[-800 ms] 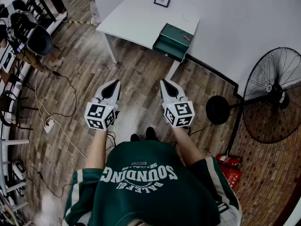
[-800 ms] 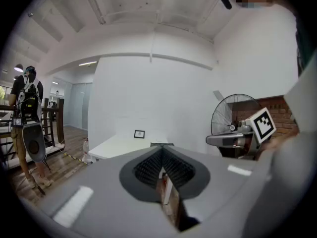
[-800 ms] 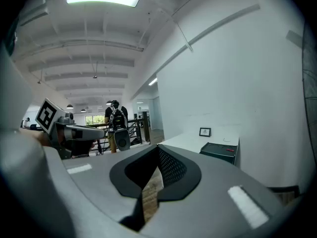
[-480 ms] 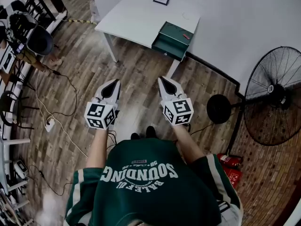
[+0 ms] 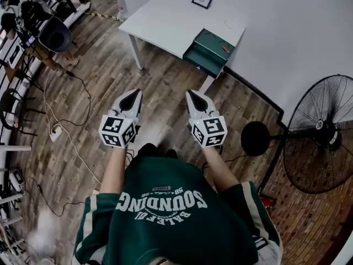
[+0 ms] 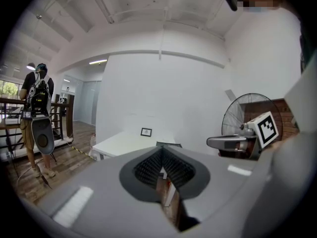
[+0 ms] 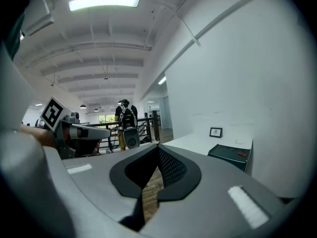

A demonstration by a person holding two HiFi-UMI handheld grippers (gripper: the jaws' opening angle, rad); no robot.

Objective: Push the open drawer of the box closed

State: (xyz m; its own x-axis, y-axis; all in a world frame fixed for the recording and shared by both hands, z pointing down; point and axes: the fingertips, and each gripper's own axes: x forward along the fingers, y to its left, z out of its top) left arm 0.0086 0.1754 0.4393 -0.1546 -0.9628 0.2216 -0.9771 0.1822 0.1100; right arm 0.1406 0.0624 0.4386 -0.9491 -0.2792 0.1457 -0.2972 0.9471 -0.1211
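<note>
A dark green box (image 5: 216, 42) stands at the right end of a white table (image 5: 165, 21), its drawer (image 5: 202, 58) pulled out toward me. Something small and red (image 5: 225, 49) lies on the box top. Both grippers are held side by side in the air over the wooden floor, well short of the table. My left gripper (image 5: 132, 96) and right gripper (image 5: 194, 96) are both shut and hold nothing. In the right gripper view the box (image 7: 230, 155) shows far ahead at the right, past the right gripper (image 7: 158, 148). Beyond the left gripper (image 6: 162, 149), the box (image 6: 168, 144) is barely visible.
A large standing fan (image 5: 325, 137) is at the right by a brick wall. A small framed picture (image 5: 202, 0) stands on the table. Cables run over the floor at the left, near chairs and gear (image 5: 52, 35). A person with a backpack (image 7: 126, 118) stands far off.
The head view has shifted a little, so the table and box sit slightly further right and the fan lower. The grippers stay side by side and shut.
</note>
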